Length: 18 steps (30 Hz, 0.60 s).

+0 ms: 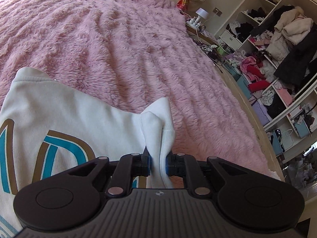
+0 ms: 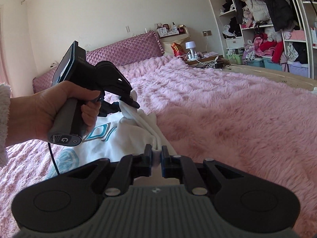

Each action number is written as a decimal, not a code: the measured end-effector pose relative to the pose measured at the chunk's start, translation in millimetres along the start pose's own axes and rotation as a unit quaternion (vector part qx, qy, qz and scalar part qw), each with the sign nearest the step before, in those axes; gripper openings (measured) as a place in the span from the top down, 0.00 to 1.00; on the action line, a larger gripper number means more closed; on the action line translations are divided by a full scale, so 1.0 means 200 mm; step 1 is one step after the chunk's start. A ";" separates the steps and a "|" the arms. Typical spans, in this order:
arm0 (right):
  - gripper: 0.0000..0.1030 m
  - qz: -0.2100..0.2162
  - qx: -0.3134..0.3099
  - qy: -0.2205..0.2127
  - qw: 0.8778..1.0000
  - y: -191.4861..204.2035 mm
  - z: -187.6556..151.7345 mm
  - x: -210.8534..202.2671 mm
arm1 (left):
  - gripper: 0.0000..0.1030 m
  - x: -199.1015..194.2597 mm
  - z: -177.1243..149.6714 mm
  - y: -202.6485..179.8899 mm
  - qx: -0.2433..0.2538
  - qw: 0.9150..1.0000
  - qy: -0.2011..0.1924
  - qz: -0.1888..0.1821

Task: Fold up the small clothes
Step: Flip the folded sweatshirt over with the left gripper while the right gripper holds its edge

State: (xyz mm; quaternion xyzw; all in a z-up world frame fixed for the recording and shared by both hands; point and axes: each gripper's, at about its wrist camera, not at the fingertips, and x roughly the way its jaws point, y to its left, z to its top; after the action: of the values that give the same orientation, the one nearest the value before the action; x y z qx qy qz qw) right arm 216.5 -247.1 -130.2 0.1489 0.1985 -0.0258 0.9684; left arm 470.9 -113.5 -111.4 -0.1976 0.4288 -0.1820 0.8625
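Observation:
A white sweatshirt (image 1: 65, 115) with teal and tan lettering lies on the pink fluffy bedspread (image 1: 118, 39). My left gripper (image 1: 158, 160) is shut on a bunched fold of its white fabric, held up off the bed. In the right wrist view the left gripper (image 2: 130, 101) shows in a hand above the sweatshirt (image 2: 111, 140), pinching one end of its edge. My right gripper (image 2: 157, 154) is shut on the same raised edge nearer to me. The edge stretches between both grippers.
The pink bedspread (image 2: 227, 115) spreads to the right. A quilted purple headboard (image 2: 126, 51) stands at the back. A bedside table with a white lamp (image 2: 190, 46) and cables sits beyond. Open shelves (image 2: 267, 29) hold piled clothes.

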 end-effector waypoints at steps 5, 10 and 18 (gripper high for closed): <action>0.97 -0.005 0.012 -0.012 1.000 -0.04 0.02 0.02 | 0.87 0.01 0.01 -0.08 0.017 1.000 -0.010 0.004; 0.97 -0.009 0.036 0.023 0.999 -0.10 -0.01 0.09 | 0.85 0.13 -0.03 -0.14 0.071 0.996 0.006 0.056; 0.75 -0.022 0.074 0.052 0.996 -0.22 -0.05 0.14 | 0.60 0.11 -0.04 -0.17 0.082 0.995 -0.006 0.058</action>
State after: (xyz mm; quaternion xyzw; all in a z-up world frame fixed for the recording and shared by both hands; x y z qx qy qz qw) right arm 232.9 -286.0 -163.0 0.2171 0.2497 -0.0535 0.9422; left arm 472.4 -155.4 -113.8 -0.1023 0.4185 -0.1647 0.8873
